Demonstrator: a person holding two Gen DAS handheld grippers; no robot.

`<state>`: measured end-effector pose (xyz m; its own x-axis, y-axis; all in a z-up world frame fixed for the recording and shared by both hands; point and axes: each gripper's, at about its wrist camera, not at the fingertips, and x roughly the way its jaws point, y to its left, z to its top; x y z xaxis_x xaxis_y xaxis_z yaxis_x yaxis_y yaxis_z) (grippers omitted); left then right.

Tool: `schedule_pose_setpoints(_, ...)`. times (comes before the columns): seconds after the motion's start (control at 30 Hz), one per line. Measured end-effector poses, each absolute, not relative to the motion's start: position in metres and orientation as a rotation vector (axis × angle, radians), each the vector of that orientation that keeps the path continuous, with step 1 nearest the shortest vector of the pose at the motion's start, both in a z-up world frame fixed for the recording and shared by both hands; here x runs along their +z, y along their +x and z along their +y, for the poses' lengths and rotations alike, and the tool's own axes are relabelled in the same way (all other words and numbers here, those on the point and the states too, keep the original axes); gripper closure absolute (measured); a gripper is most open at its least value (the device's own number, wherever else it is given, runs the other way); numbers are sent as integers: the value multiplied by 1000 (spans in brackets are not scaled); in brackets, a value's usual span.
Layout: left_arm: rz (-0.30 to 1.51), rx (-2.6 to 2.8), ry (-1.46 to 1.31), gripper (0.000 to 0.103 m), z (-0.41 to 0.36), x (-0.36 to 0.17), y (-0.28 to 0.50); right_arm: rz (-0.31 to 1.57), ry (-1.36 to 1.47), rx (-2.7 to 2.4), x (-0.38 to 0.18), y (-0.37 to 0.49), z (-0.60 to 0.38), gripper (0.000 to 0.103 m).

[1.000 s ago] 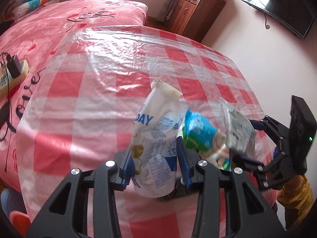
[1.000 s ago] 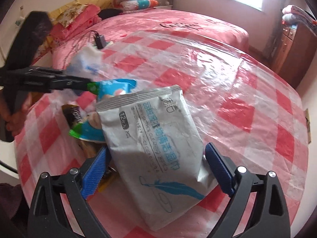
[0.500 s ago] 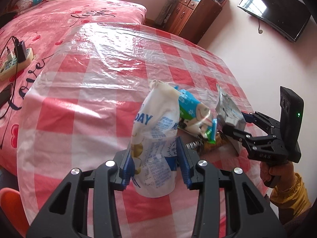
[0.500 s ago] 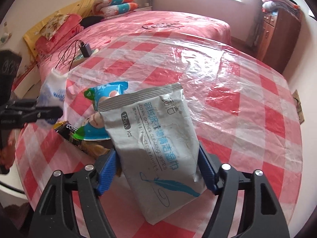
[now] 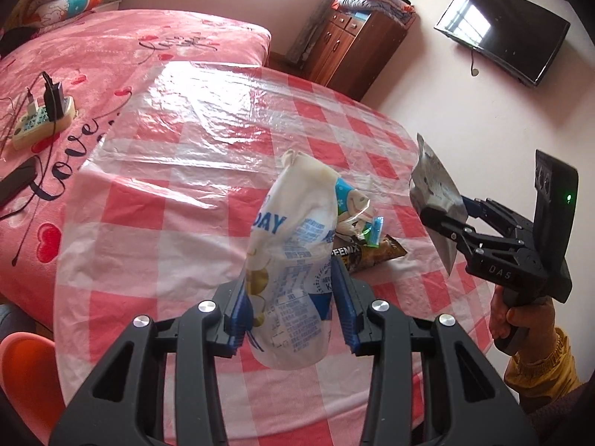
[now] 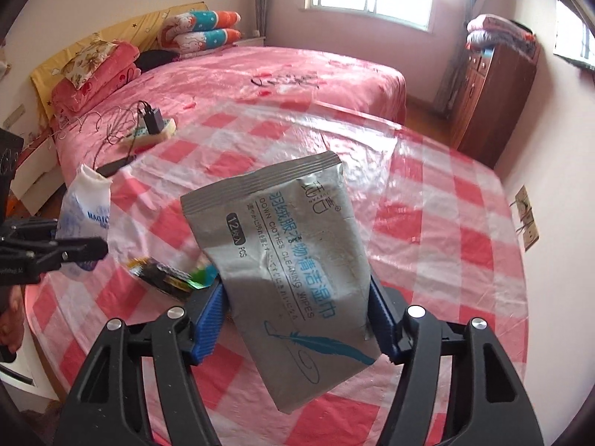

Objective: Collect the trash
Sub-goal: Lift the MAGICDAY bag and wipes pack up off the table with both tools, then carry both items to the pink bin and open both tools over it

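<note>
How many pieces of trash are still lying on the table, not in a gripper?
2 that I can make out: a dark coffee-mix sachet and a crumpled blue-green wrapper beside it, partly hidden behind the held white bag. More may be hidden.

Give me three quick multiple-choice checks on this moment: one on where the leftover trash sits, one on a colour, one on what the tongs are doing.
1. Where do the leftover wrappers lie?
A. On the checked tablecloth
B. On the bed
C. On the wooden cabinet

2. What colour is the wipes pack in the right tongs?
A. Yellow
B. Grey
C. Green

3. What do the left tongs hold?
A. Nothing
B. A phone charger
C. A white printed bag

Answers:
1. A, the wrappers rest on the red-and-white cloth between both tongs.
2. B, the pack is grey with blue print and a blue feather.
3. C, the blue pads press the bag's sides.
</note>
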<state>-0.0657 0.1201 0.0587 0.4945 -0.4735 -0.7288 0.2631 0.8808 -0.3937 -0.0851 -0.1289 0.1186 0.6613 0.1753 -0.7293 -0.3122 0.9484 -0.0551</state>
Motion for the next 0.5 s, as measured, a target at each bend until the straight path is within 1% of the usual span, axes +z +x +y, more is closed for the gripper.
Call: schedule_pose_setpoints(0.5, 883, -352, -252, 61, 181, 80, -112, 701, -283, 401, 173, -107, -39, 36)
